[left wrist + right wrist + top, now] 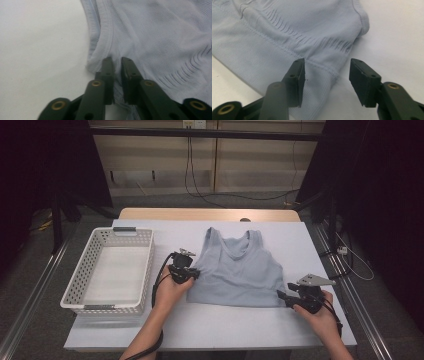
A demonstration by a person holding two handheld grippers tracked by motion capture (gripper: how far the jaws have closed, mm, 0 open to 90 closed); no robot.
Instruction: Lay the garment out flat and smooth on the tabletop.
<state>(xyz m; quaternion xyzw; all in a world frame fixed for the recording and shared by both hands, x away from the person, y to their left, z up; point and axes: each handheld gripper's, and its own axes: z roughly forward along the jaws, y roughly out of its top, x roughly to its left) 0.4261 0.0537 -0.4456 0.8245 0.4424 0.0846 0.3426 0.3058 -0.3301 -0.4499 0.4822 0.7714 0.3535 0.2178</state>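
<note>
Two claws work at one white worktop (pixel 210 325), which carries a pale blue tank top (pixel 237 270) spread flat near its middle, straps toward the far edge and hem toward the person. A white perforated basket (pixel 80 280) stands on the worktop's left part, just beside the garment's left side.

At that left side, below the armhole, the left claw (pixel 192 273) sits against the fabric. In the left gripper view, the left claw (pixel 117 62) has its jaws drawn nearly together, with a fold of the tank top (pixel 160 42) pinched between them.

At the garment's lower right corner is the right claw (pixel 283 296). In the right gripper view, the right claw (pixel 327 72) stands about half open, straddling the hem corner of the tank top (pixel 294 32); the fabric lies between the jaws, unpressed.
</note>
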